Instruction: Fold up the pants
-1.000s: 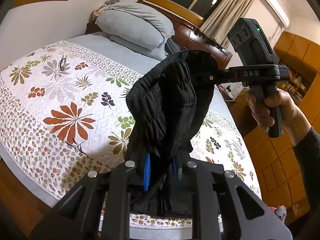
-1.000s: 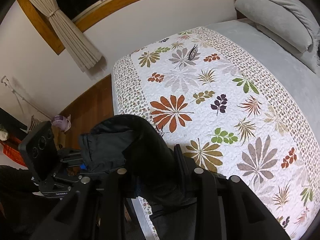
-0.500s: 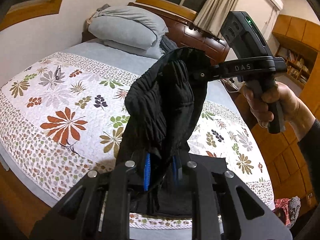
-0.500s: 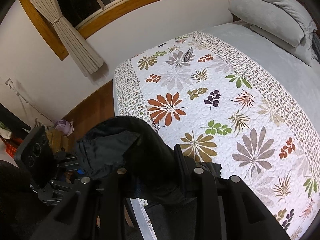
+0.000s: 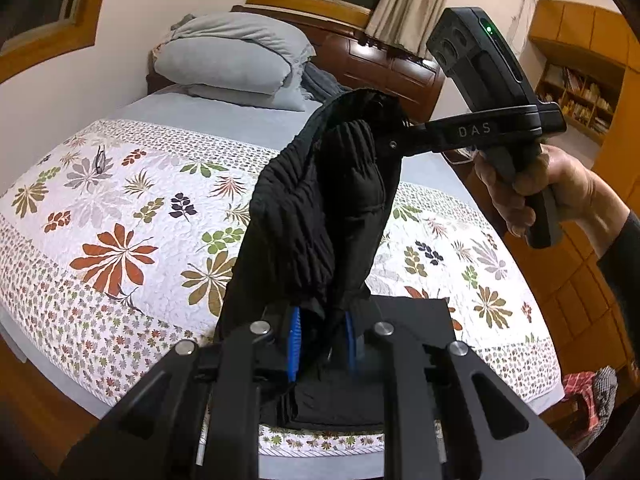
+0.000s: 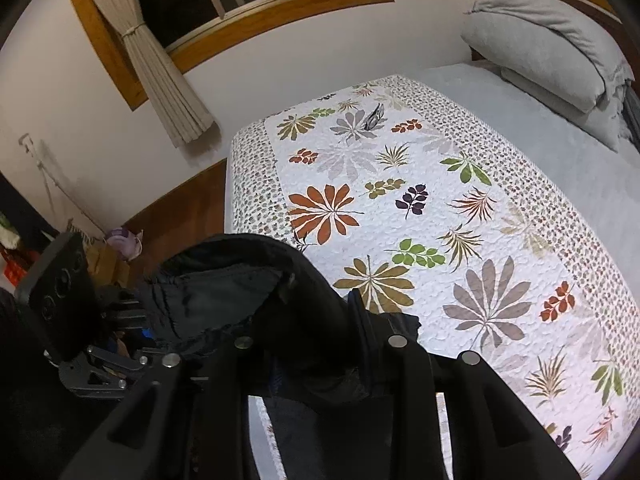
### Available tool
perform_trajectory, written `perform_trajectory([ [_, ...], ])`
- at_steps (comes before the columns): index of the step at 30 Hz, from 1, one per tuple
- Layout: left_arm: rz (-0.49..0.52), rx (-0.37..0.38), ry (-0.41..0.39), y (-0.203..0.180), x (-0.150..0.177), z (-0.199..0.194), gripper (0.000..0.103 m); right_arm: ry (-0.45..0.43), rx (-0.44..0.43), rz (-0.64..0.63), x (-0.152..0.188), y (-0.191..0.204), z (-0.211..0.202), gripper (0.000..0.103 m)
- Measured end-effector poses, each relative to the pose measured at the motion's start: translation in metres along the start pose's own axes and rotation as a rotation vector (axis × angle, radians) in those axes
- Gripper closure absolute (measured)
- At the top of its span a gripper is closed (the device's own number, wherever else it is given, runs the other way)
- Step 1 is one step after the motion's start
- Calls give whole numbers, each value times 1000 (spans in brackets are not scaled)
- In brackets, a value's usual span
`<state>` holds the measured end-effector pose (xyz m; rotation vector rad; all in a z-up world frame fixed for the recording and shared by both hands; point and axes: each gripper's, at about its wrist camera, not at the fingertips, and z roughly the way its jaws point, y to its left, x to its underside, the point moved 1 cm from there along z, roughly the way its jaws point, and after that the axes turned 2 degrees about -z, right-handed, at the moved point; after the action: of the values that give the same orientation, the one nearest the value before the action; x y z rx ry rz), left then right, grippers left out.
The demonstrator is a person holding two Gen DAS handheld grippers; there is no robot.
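Pants (image 5: 320, 208) above quilt (image 5: 120, 208) — pillows (image 5: 232, 60) behind, at headboard (image 5: 380, 64)

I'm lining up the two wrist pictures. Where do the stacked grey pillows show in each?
Left wrist: grey pillows upper left of centre, at the head of the bed.
Right wrist: grey pillows top right corner.
Shared landmark: the big orange leaf on the quilt.

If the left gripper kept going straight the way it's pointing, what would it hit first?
Probably the black pants already bunched between its fingers; beyond them, the floral quilt on the bed, though depth is hard to judge.
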<state>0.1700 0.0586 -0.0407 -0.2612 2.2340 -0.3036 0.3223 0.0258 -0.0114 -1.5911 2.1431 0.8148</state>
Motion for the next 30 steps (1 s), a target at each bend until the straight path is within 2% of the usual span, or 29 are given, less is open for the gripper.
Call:
perform_trajectory([
  [8,65,9,39,-23,8,10,88,-26,15,-65,24,-7,-13,74],
  [11,98,17,64,-34,13,18,87,-34,43,-122,36,-9,-19,74],
  [20,192,11,131,-62,27,42,88,-43,93,-183,70,-21,-27,74],
  [30,410,-33,185,-118,52,64,87,-49,123,-215,116,-35,-42,74],
])
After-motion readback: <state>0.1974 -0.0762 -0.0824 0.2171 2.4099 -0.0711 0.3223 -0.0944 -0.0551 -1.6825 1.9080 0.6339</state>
